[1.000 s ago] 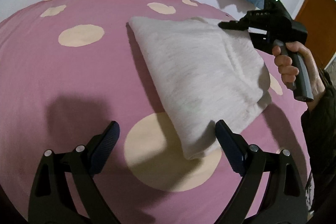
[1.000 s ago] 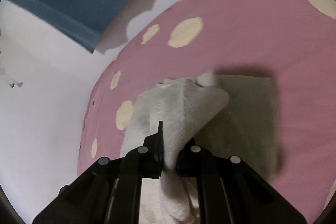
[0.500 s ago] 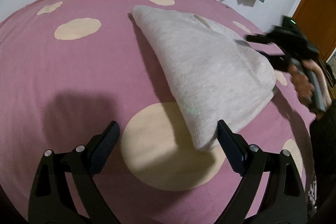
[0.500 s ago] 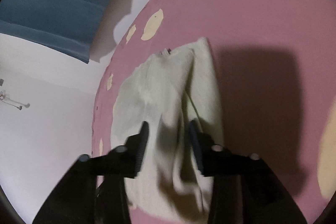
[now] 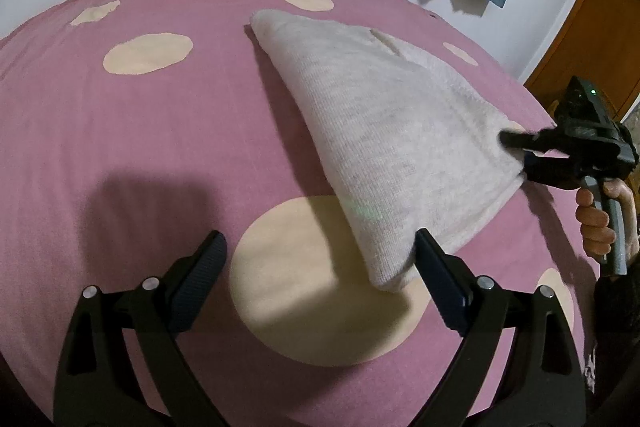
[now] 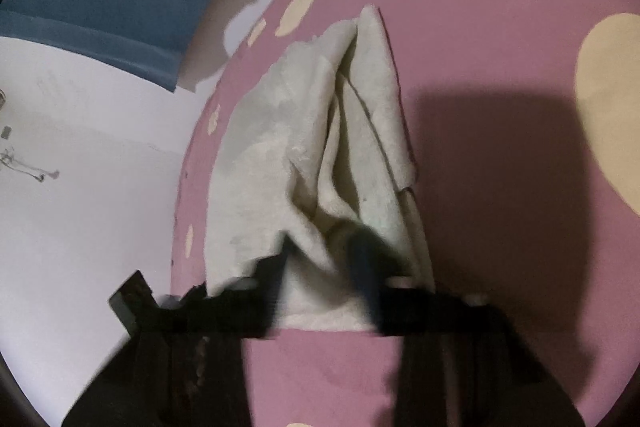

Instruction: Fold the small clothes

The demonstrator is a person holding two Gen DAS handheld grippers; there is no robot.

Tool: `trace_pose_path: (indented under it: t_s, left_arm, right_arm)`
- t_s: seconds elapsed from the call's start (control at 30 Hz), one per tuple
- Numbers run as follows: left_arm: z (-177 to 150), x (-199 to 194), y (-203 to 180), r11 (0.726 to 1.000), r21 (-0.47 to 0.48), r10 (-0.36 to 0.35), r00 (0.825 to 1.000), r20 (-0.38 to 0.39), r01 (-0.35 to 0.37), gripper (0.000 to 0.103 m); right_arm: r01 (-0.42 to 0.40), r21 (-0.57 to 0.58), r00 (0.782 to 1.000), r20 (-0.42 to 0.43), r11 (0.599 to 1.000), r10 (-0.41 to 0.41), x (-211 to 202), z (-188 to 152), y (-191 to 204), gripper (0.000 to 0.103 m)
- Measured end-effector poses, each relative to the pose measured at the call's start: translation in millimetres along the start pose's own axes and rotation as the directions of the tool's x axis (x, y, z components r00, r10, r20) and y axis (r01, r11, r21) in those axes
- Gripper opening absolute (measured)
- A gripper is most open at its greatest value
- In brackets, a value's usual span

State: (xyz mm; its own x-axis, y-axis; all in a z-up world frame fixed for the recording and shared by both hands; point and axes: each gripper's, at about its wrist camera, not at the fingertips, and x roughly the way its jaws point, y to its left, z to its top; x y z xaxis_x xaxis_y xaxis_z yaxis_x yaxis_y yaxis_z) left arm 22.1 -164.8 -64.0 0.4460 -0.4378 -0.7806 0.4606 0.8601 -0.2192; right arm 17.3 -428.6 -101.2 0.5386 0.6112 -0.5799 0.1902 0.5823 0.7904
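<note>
Grey garment [image 5: 384, 131] lies on the pink bed [image 5: 160, 155], already doubled over — fold partly done. My right gripper [image 5: 516, 151] is closing on its edge, cloth between the jaws. Left gripper [image 5: 320, 267] hangs wide open, holding nothing. Final fold and flattening remain, I'd judge.

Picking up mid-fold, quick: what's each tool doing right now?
Left tool: open, empty, by the garment's near corner.
Right tool: jaws closing on the garment's edge, cloth between them.
</note>
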Motion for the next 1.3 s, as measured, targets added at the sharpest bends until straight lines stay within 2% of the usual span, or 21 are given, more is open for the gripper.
trace_pose_path:
  t_s: [0.07, 0.17, 0.2, 0.3, 0.37, 0.4, 0.53, 0.6, 0.63, 0.7, 0.8, 0.97, 1.0, 1.07, 1.13, 1.23, 1.3]
  left_arm:
    - [1, -5, 0, 1.000, -0.015, -0.015, 1.000, 0.001, 0.015, 0.093]
    - [5, -15, 2, 0.994, -0.070, -0.086, 0.996, 0.035, 0.088, 0.093]
    - [6, -15, 1, 0.993, -0.077, -0.088, 0.995, 0.039, 0.091, 0.093]
    - [9, -3, 0, 0.997, -0.061, -0.049, 0.999, 0.025, 0.050, 0.093]
    - [8, 9, 2, 0.998, -0.063, -0.030, 1.000, -0.006, 0.030, 0.093]
    - [7, 10, 3, 0.998, -0.059, -0.029, 1.000, 0.003, 0.030, 0.093]
    - [7, 8, 1, 0.999, -0.041, -0.021, 1.000, 0.008, 0.021, 0.093]
    - [6, 9, 2, 0.999, -0.045, -0.025, 1.000, 0.007, 0.025, 0.093]
    - [7, 8, 2, 0.999, -0.044, -0.024, 1.000, 0.009, 0.024, 0.093]
    - [7, 8, 1, 0.999, -0.040, -0.020, 1.000, 0.008, 0.021, 0.093]
    - [7, 8, 2, 0.999, -0.041, -0.022, 1.000, 0.008, 0.023, 0.093]
    - [7, 8, 1, 0.999, -0.036, -0.021, 1.000, 0.006, 0.021, 0.094]
    - [7, 8, 1, 0.999, -0.034, -0.019, 1.000, 0.006, 0.020, 0.094]
    - [7, 6, 0, 0.999, -0.030, -0.014, 1.000, 0.006, 0.014, 0.094]
    - [10, 1, -1, 0.999, -0.031, -0.017, 1.000, 0.018, 0.018, 0.094]
    - [17, -6, -3, 0.999, -0.030, -0.020, 0.998, 0.060, 0.022, 0.094]
    - [20, -1, -3, 1.000, -0.023, -0.014, 0.999, 0.049, 0.015, 0.094]
  right_arm:
    - [0.015, -0.023, 1.000, 0.017, 1.000, -0.015, -4, -1, 5, 0.006]
    - [0.031, -0.056, 0.998, 0.064, 0.998, -0.027, -23, -7, 7, 0.005]
    - [0.033, -0.057, 0.997, 0.071, 0.998, -0.029, -28, -8, 4, 0.004]
    - [0.048, -0.028, 0.998, 0.050, 0.998, -0.046, -25, -10, -15, 0.004]
    - [0.013, -0.016, 1.000, 0.009, 1.000, -0.013, -15, -9, -24, 0.004]
    - [0.005, -0.017, 1.000, 0.008, 1.000, -0.005, -15, -7, -23, 0.004]
    - [-0.033, -0.047, 0.999, 0.005, 0.998, 0.033, -19, 12, -13, 0.009]
    - [-0.027, -0.035, 0.999, 0.031, 0.999, 0.028, -17, 29, -9, 0.031]
    - [-0.028, -0.032, 0.999, 0.039, 0.999, 0.029, -14, 37, -8, 0.034]
    - [-0.019, -0.023, 0.998, 0.052, 1.000, 0.020, -2, 56, -7, 0.034]
    - [-0.040, -0.013, 0.999, 0.029, 0.999, 0.040, 20, 77, -5, 0.034]
    - [-0.025, -0.020, 1.000, 0.006, 0.999, 0.025, 50, 94, 3, 0.034]
    - [-0.024, -0.030, 1.000, 0.004, 0.999, 0.024, 54, 95, 6, 0.029]
    - [0.002, -0.053, 1.000, -0.008, 0.999, -0.002, 58, 97, 11, 0.009]
    - [0.027, -0.065, 1.000, 0.011, 0.998, -0.026, 54, 97, 14, 0.008]
    - [0.019, -0.047, 0.998, 0.060, 0.999, -0.016, 38, 98, 6, 0.008]
    - [0.027, -0.016, 0.998, 0.060, 1.000, -0.026, 36, 96, -7, 0.008]
